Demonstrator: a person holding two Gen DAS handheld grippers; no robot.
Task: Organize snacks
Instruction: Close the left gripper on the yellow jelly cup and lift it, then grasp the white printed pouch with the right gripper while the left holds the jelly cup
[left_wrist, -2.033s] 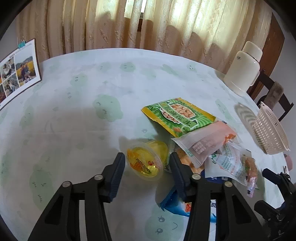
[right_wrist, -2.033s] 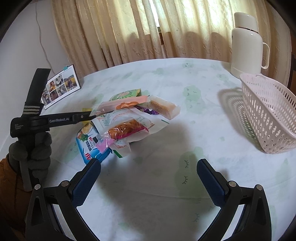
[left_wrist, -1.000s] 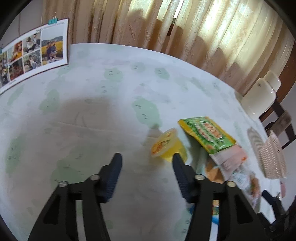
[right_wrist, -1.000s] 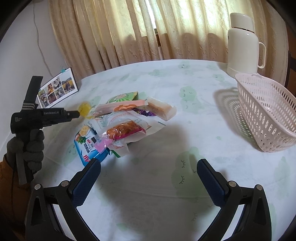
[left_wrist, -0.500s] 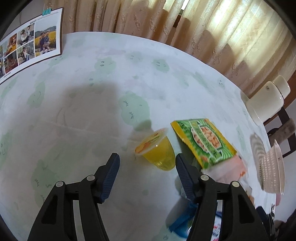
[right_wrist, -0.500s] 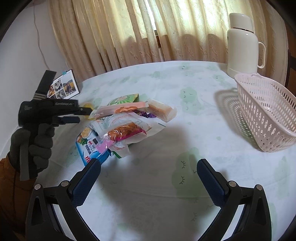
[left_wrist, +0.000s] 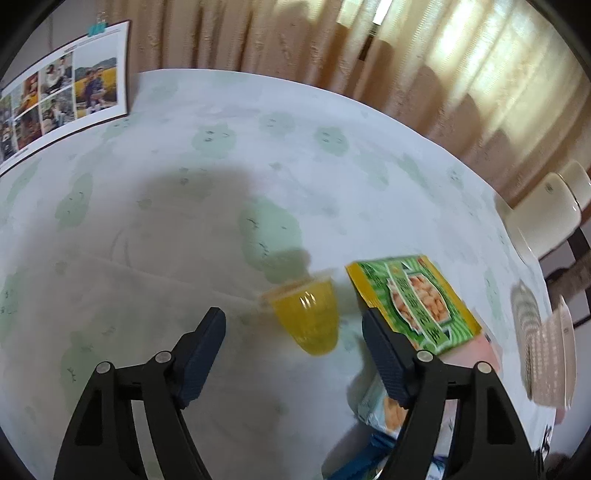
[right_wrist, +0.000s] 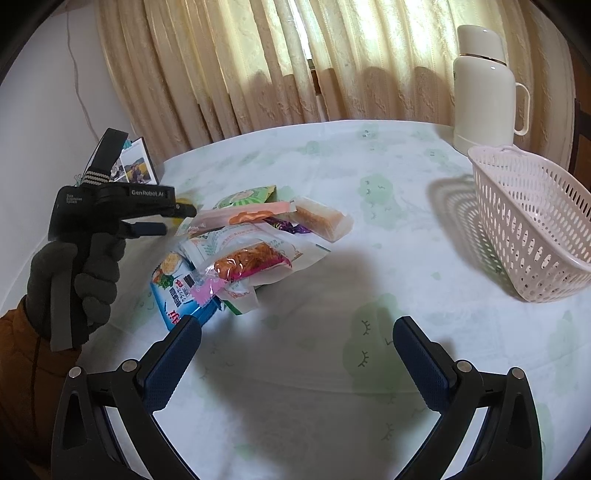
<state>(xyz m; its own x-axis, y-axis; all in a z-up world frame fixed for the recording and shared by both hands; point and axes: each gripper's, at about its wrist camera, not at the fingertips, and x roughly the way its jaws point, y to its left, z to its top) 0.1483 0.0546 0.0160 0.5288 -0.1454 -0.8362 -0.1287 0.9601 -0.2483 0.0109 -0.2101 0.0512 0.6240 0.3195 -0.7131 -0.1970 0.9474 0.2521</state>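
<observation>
While the photo calendar (left_wrist: 62, 99) leans at the far left edge of the cloth-covered worktop (left_wrist: 184, 192), the left tool (left_wrist: 293, 332) hangs with its jaws spread wide on either side of a yellow jelly cup (left_wrist: 308, 317), which lies tilted with its foil lid turned away and touches neither pad. Just right of the cup lies a green peanut packet (left_wrist: 413, 306), the near end of a loose heap of wrapped snacks (right_wrist: 243, 243) that includes a blue bag (right_wrist: 177, 291), a red-filled clear pouch (right_wrist: 255, 260) and a pale wafer bar (right_wrist: 321, 218). Farther right, the right tool (right_wrist: 295, 354) waits low over bare cloth, jaws wide and holding nothing, well apart from the heap. At the right edge stands the pink slatted basket (right_wrist: 532, 236), which looks to have nothing in it from this angle, with a cream thermos (right_wrist: 484, 88) behind it. The step in hand appears to be the first pick: bracketing the jelly cup before any snack has reached the basket. The next move calls for easing the left tool forward so that the pads meet the cup's ribbed wall, then closing gently, since the thin plastic may flex or squirt out, before carrying it across to the basket.
</observation>
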